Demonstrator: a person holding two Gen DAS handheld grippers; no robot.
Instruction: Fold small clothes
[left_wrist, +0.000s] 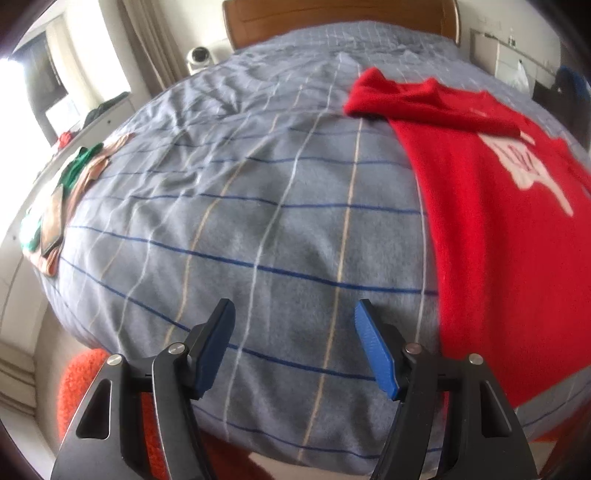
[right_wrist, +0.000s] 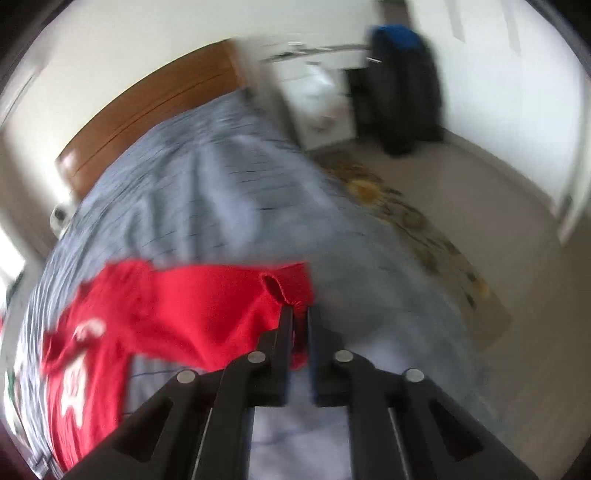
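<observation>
A red sweater (left_wrist: 487, 206) with a white print lies on the right side of the grey checked bed cover (left_wrist: 258, 206), one sleeve folded across its top. My left gripper (left_wrist: 295, 325) hangs open over bare cover to the left of the sweater, nothing between its blue pads. In the blurred right wrist view my right gripper (right_wrist: 300, 314) is shut on an edge of the red sweater (right_wrist: 177, 310), pinching the cloth near a sleeve opening and holding it a little above the bed cover (right_wrist: 229, 192).
A pile of green and tan clothes (left_wrist: 70, 192) lies along the bed's left edge. A wooden headboard (left_wrist: 332, 18) stands at the far end. An orange fuzzy thing (left_wrist: 85, 391) sits below the near edge. A patterned rug (right_wrist: 413, 229), dark bag (right_wrist: 402, 85) and white cabinet (right_wrist: 317, 103) are right of the bed.
</observation>
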